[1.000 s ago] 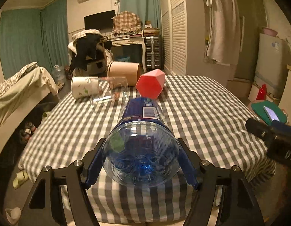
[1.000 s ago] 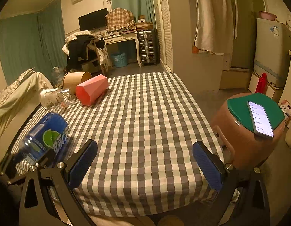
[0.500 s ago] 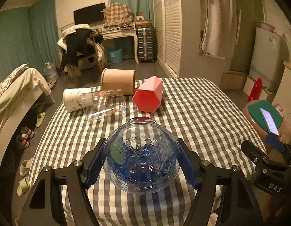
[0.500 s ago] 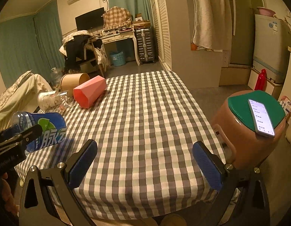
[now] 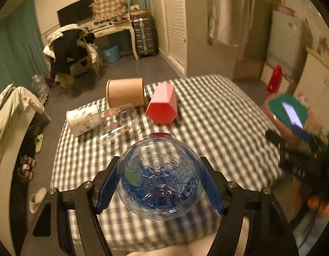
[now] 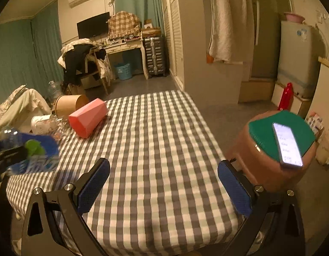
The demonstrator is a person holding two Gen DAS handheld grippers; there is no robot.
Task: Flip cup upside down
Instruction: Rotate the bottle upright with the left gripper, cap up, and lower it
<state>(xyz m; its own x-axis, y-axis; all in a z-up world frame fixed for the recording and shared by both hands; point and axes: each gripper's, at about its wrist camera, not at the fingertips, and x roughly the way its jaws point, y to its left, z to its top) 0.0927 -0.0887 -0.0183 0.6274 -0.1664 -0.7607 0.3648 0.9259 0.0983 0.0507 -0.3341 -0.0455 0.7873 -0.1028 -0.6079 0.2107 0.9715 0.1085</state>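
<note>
The left gripper (image 5: 160, 186) clamps a clear ribbed plastic bottle (image 5: 160, 179), base toward the camera, above the checked cloth surface (image 5: 207, 117). The right gripper (image 6: 163, 184) has its fingers wide, empty. A faceted pink cup (image 5: 162, 105) lies on its side at the far end.

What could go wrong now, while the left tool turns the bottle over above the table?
1. The left tool grips the round, smooth bottle only at its base end, between two pads; it may slip out, in my judgement.
2. The bottle's cap end points down toward the checked table. A glass cup lies on its side close ahead, so a dropped bottle could hit it.
</note>
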